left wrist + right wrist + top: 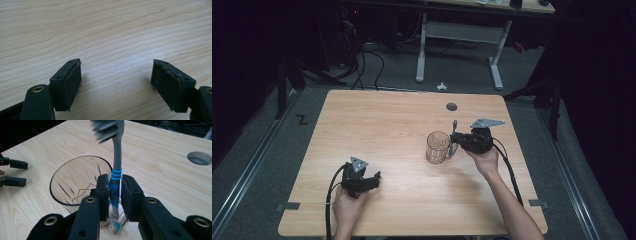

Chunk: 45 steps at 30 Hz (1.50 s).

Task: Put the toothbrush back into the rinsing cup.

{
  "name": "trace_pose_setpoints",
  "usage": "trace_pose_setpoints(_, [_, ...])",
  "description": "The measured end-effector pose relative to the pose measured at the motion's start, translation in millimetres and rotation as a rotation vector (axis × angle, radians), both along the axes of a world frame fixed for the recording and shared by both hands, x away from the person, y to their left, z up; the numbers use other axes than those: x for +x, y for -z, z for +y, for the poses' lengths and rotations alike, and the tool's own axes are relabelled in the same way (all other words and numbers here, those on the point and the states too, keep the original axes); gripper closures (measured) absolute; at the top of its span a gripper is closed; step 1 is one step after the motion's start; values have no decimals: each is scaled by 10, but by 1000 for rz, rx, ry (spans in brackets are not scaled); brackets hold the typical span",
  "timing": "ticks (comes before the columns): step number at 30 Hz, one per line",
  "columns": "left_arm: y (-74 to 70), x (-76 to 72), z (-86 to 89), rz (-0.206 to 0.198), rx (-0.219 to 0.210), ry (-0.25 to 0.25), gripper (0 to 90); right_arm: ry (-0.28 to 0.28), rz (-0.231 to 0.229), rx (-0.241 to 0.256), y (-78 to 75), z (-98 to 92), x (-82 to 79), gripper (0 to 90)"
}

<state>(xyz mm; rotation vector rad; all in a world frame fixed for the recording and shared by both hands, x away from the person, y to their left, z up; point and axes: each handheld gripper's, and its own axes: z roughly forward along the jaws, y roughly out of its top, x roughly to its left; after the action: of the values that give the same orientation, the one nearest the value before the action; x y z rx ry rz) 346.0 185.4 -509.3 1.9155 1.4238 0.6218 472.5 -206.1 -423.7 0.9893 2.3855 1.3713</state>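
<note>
Between right hand-held gripper [115, 195] jaws: toothbrush [115, 167], beside glass [75, 182].

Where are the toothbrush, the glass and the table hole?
toothbrush [117, 157], right gripper view, grey neck.
glass [75, 177], right gripper view, inner wall.
table hole [452, 106], high view, its centre.

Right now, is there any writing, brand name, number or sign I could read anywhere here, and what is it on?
None to read. The toothbrush, the glass mug, the right gripper, the left gripper and the table carry no lettering.
A black Z-shaped mark lies on the floor left of the table; whether it is a letter is unclear.
</note>
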Motion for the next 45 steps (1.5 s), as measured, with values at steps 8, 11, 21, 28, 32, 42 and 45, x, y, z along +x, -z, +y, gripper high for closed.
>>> trace_pose_setpoints(8, [0, 0, 0, 0, 0, 0, 249, -1, 14, 10, 17, -39, -3, 700])
trace_pose_setpoints(11, [0, 0, 0, 0, 1, 0, 249, -1, 13, 6, 17, -38, -5, 672])
trace_pose_setpoints(21, [0, 0, 0, 0, 0, 0, 249, 23, -5, 11, -16, -54, -29, 563])
trace_pose_setpoints(28, [0, 0, 0, 0, 0, 0, 248, 30, -14, 6, -50, -95, -51, 537])
trace_pose_setpoints(32, [0, 0, 0, 0, 0, 0, 249, 33, -19, 6, -57, -114, -61, 529])
trace_pose_setpoints(42, [0, 0, 0, 0, 0, 0, 249, 29, -49, 8, -115, -147, -114, 531])
trace_pose_setpoints(45, [0, 0, 0, 0, 0, 0, 249, 34, -51, 10, -135, -166, -124, 531])
